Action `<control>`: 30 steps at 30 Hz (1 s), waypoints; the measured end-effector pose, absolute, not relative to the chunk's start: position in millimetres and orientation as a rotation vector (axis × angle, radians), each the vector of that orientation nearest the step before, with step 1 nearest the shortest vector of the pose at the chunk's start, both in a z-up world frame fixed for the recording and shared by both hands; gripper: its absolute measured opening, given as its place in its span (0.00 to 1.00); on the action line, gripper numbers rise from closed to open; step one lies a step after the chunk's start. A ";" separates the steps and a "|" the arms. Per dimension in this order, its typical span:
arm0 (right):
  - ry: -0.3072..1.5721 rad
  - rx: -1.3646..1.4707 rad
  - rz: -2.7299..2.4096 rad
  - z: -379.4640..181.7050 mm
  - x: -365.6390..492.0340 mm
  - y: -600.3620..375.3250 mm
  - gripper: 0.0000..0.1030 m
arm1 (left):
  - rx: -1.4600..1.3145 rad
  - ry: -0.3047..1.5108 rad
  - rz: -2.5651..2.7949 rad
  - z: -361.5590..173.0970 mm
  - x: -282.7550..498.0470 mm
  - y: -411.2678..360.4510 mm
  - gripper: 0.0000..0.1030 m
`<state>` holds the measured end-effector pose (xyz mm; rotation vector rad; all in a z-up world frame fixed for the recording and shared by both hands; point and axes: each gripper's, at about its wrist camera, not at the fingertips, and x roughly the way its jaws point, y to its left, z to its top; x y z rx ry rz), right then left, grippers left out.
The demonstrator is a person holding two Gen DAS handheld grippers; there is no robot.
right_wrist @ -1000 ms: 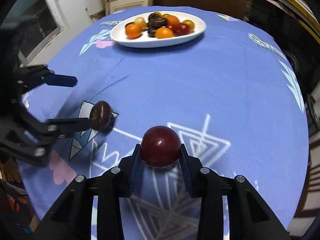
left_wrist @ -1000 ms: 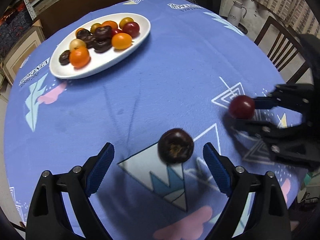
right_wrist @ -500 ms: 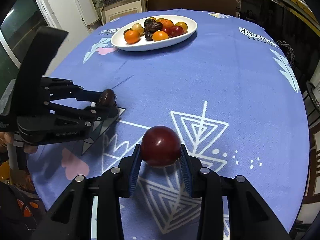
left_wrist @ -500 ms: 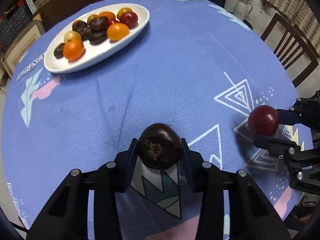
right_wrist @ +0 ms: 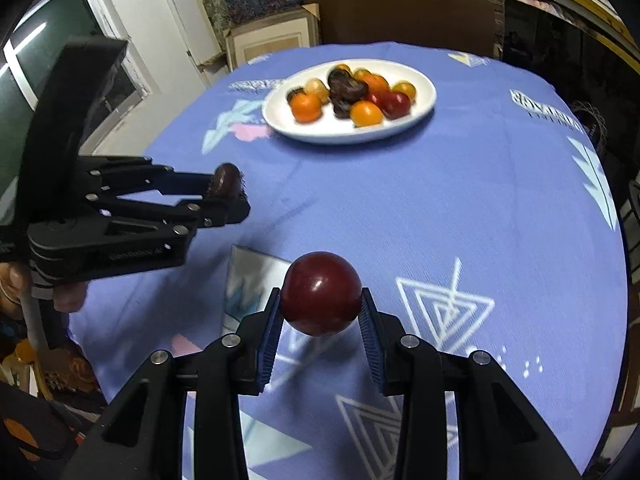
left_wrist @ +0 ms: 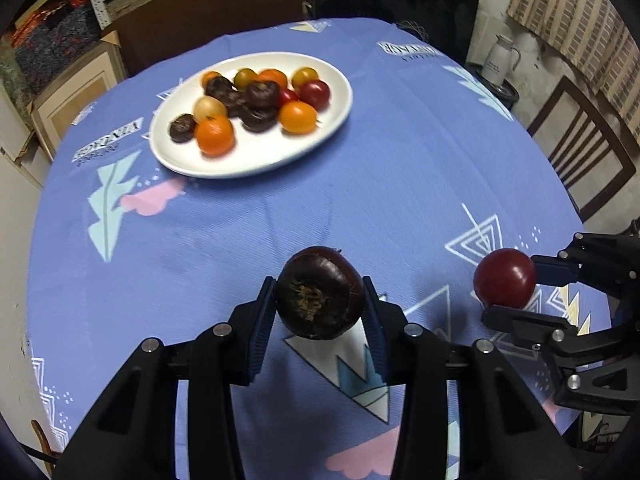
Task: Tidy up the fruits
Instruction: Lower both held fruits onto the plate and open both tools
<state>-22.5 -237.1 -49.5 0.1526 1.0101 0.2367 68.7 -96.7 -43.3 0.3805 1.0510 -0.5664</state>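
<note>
The left tool (left_wrist: pixel 320 300) is clamped on a dark purple-brown, flattened round fruit (left_wrist: pixel 320 293), its jaws having just closed onto it. The fruit's rough, fibrous stem end faces the camera and its flat axis runs along the fingers. It sits between the blue pads at the fingertips, lifted clear of the round counter with the blue patterned cloth (left_wrist: pixel 360 184). The right tool (right_wrist: pixel 321 307) is clamped on a glossy dark red round fruit (right_wrist: pixel 321 293), also held at the fingertips and above the cloth; being a ball, it shows no clear long axis. Across the counter, an oval white plate (left_wrist: pixel 256 158) carries orange, yellow, red and dark fruits, well apart from both tools. A brown wooden chair (left_wrist: pixel 580 152) stands beside the counter.
</note>
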 end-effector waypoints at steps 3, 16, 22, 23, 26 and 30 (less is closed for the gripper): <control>0.974 0.164 0.259 -33.7 -12.7 -233.1 0.37 | 0.374 1.035 -0.546 -34.2 77.0 -90.5 0.40; 0.771 0.180 0.246 48.1 66.6 -248.7 0.37 | 0.380 0.917 -0.481 22.0 146.5 -90.3 0.39; 0.702 0.218 0.214 68.2 103.0 -262.8 0.37 | 0.366 0.892 -0.444 35.3 182.0 -95.5 0.39; 0.700 0.218 0.208 67.9 108.2 -263.7 0.37 | 0.363 0.891 -0.441 35.8 186.7 -96.9 0.39; 0.714 0.210 0.210 61.1 123.4 -263.0 0.37 | 0.360 0.896 -0.433 33.3 199.2 -101.0 0.40; 0.735 0.219 0.220 50.0 137.1 -261.5 0.37 | 0.354 0.915 -0.424 23.6 212.2 -107.5 0.40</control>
